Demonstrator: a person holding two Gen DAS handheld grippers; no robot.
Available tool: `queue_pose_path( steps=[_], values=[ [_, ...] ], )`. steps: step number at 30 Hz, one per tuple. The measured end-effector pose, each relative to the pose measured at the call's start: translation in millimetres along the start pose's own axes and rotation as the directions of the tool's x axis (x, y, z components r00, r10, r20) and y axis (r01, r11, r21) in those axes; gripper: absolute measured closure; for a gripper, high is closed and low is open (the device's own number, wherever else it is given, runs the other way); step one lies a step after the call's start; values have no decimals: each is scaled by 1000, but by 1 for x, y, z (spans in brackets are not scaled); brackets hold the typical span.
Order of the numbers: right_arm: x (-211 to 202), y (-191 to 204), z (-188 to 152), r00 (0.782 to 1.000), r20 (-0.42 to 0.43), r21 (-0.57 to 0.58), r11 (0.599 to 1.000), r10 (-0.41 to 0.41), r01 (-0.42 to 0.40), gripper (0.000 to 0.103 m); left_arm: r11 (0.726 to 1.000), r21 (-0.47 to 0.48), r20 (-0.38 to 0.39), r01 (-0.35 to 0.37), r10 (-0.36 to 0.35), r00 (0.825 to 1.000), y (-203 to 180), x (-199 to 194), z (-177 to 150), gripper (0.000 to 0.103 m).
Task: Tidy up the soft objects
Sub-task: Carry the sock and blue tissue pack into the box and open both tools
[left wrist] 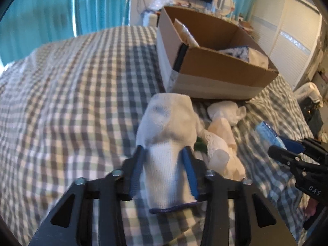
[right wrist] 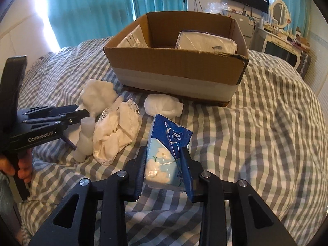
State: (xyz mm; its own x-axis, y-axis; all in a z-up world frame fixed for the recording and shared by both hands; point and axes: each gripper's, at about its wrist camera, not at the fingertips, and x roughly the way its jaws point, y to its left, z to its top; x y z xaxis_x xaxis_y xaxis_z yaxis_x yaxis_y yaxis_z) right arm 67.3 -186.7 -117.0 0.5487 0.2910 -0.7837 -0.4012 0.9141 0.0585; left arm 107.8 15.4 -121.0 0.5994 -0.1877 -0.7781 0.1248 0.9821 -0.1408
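My left gripper (left wrist: 164,153) is shut on a white sock (left wrist: 168,127) with a blue cuff and holds it above the checked bed. My right gripper (right wrist: 164,151) is shut on a blue tissue pack (right wrist: 166,149), also lifted; the pack shows at the right of the left wrist view (left wrist: 266,133). An open cardboard box (right wrist: 176,65) stands on the bed beyond both grippers, with packets inside; it shows in the left wrist view (left wrist: 215,69) too. A lace-edged cream cloth (right wrist: 116,131), a white cloth ball (right wrist: 162,104) and a translucent cylinder (right wrist: 85,137) lie before the box.
The checked bedsheet (right wrist: 276,123) spreads wide to the right of the box. Teal curtains (right wrist: 102,10) hang behind. A dressing table with a round mirror (right wrist: 279,13) and a wall TV stand at the back right. White wardrobe doors (left wrist: 287,41) are on the right.
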Motion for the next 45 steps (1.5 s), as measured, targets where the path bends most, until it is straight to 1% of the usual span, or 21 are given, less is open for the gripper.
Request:
queue_pose_path(
  steps=[2, 4, 7, 12, 14, 20, 25, 30, 33, 37, 41, 43, 45],
  values=[
    [0, 0, 0, 1000, 0, -1, 1000, 4, -4, 71, 1000, 4, 2, -10, 10, 1000, -1, -1, 0, 80],
    [0, 2, 1, 1000, 4, -1, 1000, 3, -3, 71, 1000, 9, 11, -10, 10, 1000, -2, -6, -2, 87],
    [-4, 4, 4, 1000, 21, -3, 1000, 0, 0, 71, 1000, 7, 31, -22, 22, 999, -1, -19, -3, 89],
    [-24, 7, 17, 997, 75, -9, 1000, 3, -2, 71, 999, 1, 84, -33, 32, 996, -1, -53, 1, 90],
    [-36, 11, 24, 994, 108, -16, 1000, -2, 4, 71, 999, 17, 122, -44, 41, 992, -5, -76, 5, 90],
    [-82, 28, 46, 982, 189, -79, 997, 10, 5, 71, 999, 26, 201, -33, 27, 979, -18, -128, 22, 90],
    [-123, 33, 74, 966, 259, -106, 994, 17, 11, 71, 999, 33, 239, -7, -1, 971, -35, -157, 45, 90],
    [-153, 28, 111, 950, 312, -129, 991, 3, 39, 71, 998, 65, 296, 16, -35, 954, -52, -176, 77, 90],
    [-160, 24, 136, 944, 329, -150, 987, -10, 62, 71, 996, 81, 315, 25, -50, 948, -58, -175, 99, 90],
    [-153, 12, 169, 941, 337, -146, 987, -19, 72, 71, 995, 94, 322, 22, -51, 945, -63, -156, 126, 90],
    [-127, -6, 199, 947, 319, -140, 986, -39, 88, 71, 995, 102, 293, 18, -48, 955, -63, -116, 153, 90],
    [-109, -15, 208, 952, 301, -140, 986, -49, 95, 71, 994, 105, 284, 5, -35, 958, -62, -98, 159, 90],
    [-90, -25, 214, 958, 280, -130, 987, -55, 95, 71, 996, 94, 262, 13, -38, 964, -63, -76, 164, 90]
  ],
)
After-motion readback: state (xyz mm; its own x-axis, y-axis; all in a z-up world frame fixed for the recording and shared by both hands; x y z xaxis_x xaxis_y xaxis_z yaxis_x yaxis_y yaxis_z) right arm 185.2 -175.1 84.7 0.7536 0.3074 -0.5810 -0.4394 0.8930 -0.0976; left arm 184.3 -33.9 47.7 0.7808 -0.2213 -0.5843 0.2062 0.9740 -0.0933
